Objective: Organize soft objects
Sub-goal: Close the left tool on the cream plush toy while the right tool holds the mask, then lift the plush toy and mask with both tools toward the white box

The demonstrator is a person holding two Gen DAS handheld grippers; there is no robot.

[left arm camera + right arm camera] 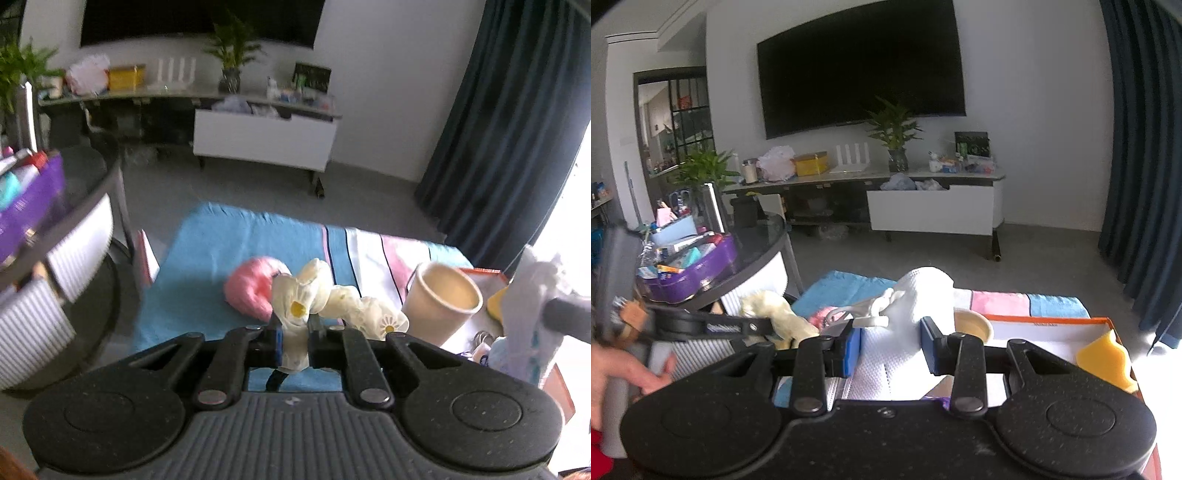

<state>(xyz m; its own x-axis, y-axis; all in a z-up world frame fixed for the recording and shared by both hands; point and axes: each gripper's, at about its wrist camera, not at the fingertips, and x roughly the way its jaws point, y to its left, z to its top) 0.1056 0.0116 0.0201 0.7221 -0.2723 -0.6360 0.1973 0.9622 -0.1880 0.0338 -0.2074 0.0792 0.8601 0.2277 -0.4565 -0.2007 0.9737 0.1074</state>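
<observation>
My left gripper (295, 321) is shut on a cream cloth with daisy print (343, 299), which hangs above the blue towel (207, 251). A pink soft bundle (249, 291) lies on the towel just behind it. In the right wrist view my right gripper (891, 343) is shut on a white face mask (923, 295) that stands up between the blue pads. The left gripper (768, 328) shows at the left of that view with the cream cloth (775, 306). A beige paper cup (441, 306) stands to the right of the cream cloth.
An orange-rimmed box (1045, 321) at the right holds a yellow sponge (1104, 358). A round glass table (757, 240) with a purple tray (701, 266) full of items stands at the left. A person's hand (613, 376) grips the left tool. Grey floor and a TV cabinet lie beyond.
</observation>
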